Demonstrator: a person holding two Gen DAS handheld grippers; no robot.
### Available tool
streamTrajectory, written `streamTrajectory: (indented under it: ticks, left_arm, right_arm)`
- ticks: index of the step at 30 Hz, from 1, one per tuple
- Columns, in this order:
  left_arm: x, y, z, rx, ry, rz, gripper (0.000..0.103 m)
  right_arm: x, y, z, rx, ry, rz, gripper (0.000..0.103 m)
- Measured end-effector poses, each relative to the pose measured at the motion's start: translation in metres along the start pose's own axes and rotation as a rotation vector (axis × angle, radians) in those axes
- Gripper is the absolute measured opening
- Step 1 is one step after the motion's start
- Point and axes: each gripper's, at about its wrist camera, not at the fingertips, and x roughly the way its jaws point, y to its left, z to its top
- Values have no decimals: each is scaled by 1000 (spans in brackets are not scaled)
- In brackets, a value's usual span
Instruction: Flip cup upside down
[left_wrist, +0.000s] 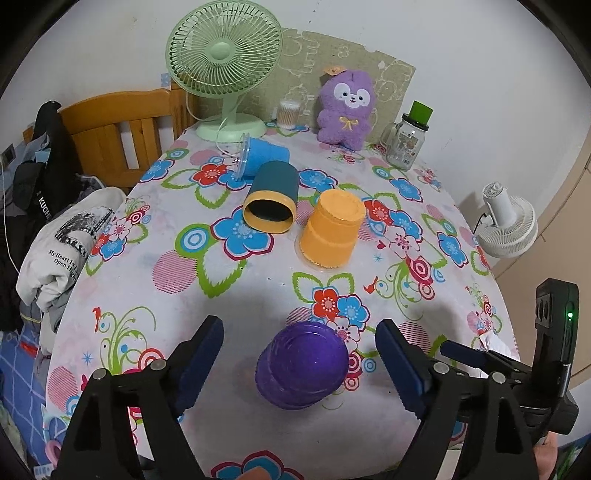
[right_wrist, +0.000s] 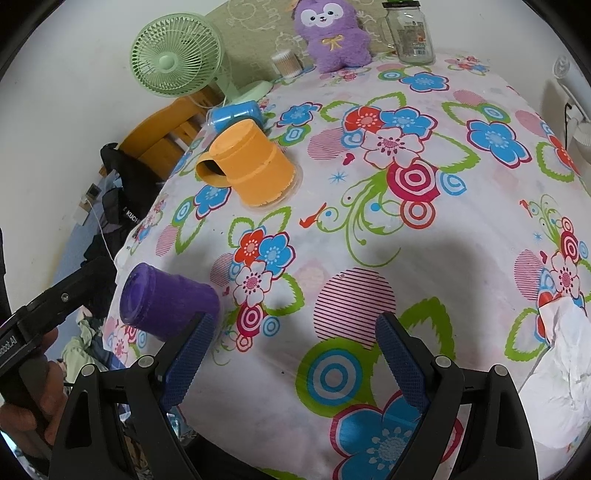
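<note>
Purple plastic, the nearest cup (left_wrist: 303, 363) stands mouth-down on the worktop (left_wrist: 229, 295), base up, long axis upright. It sits between the blue pads of the left claw (left_wrist: 301, 363), which is spread wide and touches nothing. From the right wrist view the same cup (right_wrist: 168, 302) lies at the near left edge of the worktop, just beside the right claw's left finger. The right claw (right_wrist: 295, 354) is also released, its jaws apart over bare cloth, with a crumpled white tissue (right_wrist: 561, 365) to its right.

Further back, an orange cup (left_wrist: 330, 230) is likewise upside down, rim flat on the cloth. Just left of it a teal cup with a yellow rim (left_wrist: 271, 201) lies on its side, mouth pointing toward the camera. Behind that a light blue cup (left_wrist: 262, 155) also lies on its side, its clear rim to the left.

The worktop wears a white cloth printed with blue, red and pink flowers. At the far edge stand a green fan (left_wrist: 223, 66), a tub of cotton swabs (left_wrist: 289, 113), a purple plush toy (left_wrist: 347, 107) and a glass jar (left_wrist: 406, 142). A wooden chair (left_wrist: 122, 129) with clothes is at the left; a white fan (left_wrist: 508, 221) stands at the right against a pale wall.
</note>
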Motion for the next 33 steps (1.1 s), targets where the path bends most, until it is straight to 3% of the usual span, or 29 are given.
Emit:
streamTrajectory:
  ticks: [10,22,33]
  left_arm:
    - [-5,8,0,-14,-16,2,93]
    - [-21,22,0,-48,-83,4,97]
    - [-31,37,-1,-68,-117,17,99]
  right_arm:
    - [-4,11,2,-17,-18,0,91]
    - [-22,46,8,-119,-109,-80,95]
    - [-48,75,13,-177,-187,-97,99]
